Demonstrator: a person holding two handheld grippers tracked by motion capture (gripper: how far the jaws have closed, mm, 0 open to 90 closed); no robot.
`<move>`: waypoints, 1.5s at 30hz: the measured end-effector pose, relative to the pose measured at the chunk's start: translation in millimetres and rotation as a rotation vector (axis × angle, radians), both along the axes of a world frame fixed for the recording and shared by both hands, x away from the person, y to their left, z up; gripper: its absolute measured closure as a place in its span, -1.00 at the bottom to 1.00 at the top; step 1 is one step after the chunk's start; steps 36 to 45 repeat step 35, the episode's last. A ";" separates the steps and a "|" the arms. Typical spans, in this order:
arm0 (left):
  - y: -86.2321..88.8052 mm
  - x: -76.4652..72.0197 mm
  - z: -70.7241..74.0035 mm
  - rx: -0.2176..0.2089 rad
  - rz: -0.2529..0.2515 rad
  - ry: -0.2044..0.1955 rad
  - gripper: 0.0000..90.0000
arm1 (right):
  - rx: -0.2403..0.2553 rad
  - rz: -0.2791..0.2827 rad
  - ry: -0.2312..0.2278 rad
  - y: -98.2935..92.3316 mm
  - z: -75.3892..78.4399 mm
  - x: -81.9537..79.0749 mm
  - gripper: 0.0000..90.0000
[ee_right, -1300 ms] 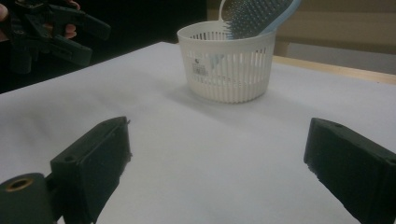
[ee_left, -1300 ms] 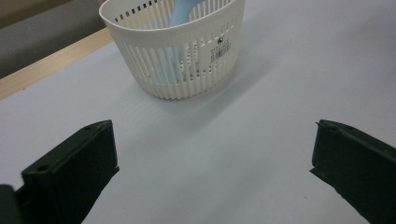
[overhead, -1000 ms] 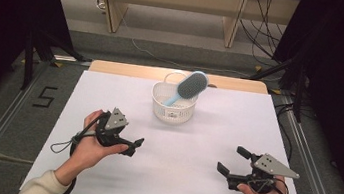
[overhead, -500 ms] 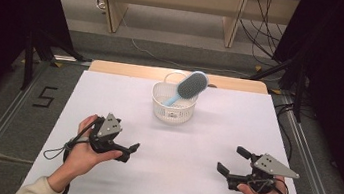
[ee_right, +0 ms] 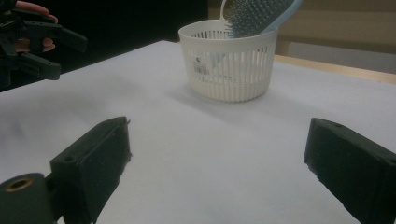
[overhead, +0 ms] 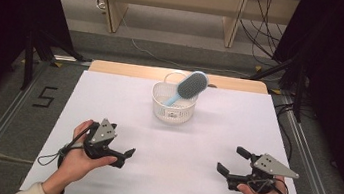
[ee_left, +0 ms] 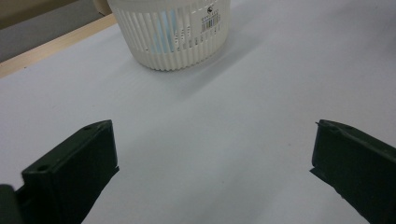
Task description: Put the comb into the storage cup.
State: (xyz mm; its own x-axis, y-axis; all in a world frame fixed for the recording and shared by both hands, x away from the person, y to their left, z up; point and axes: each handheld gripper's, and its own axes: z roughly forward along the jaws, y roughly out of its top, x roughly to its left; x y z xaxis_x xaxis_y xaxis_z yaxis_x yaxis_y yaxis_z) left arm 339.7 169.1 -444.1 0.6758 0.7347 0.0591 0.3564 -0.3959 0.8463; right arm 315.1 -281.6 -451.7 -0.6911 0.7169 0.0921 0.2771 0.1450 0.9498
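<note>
High view puts the white basket [overhead: 173, 104] near the middle of the worktop's far edge, with the blue hairbrush [overhead: 189, 86] standing in it: handle down inside, bristled head leaning out over the far right rim. By that layout, the placing looks done; nothing else lies loose on the white worktop [overhead: 194, 145] for you to pick up.

Your left gripper [overhead: 119, 154] sits near the front left corner, well apart from the basket, with its jaws spread wide and nothing between them. Left gripper view confirms this: both black jaws stand at the picture's sides with bare worktop between them and the slatted basket [ee_left: 173, 32] ahead.

Your right gripper [overhead: 232, 163] rests near the front right corner, jaws likewise wide apart and empty. Right gripper view shows the basket [ee_right: 231, 65] farther off with the brush head [ee_right: 261, 16] poking above the rim.

What is left, I judge, is little: both hands are already clear of the basket.
</note>
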 end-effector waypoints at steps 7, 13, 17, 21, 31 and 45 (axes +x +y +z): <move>7.8 -3.4 -4.1 -0.002 0.009 0.003 -1.00 | -0.006 0.003 0.000 0.6 -0.6 0.0 -0.83; 12.9 -5.5 -8.2 0.007 0.014 0.004 -1.00 | -0.010 0.005 0.002 0.6 -1.3 0.0 -0.83; 15.7 -7.2 -10.2 0.014 0.015 0.003 -1.00 | -0.016 0.006 0.005 0.3 -2.0 -0.1 -0.83; 17.7 -9.0 -12.2 0.016 0.018 0.003 -1.00 | -0.022 0.009 0.007 0.8 -2.3 -0.5 -0.82; 16.3 -9.5 -17.8 0.028 0.012 0.008 -1.00 | -0.032 0.018 0.006 1.9 -3.8 -0.8 -0.82; 15.7 -9.5 -19.2 0.037 0.010 0.010 -1.00 | -0.034 0.021 0.006 2.6 -3.9 -1.7 -0.82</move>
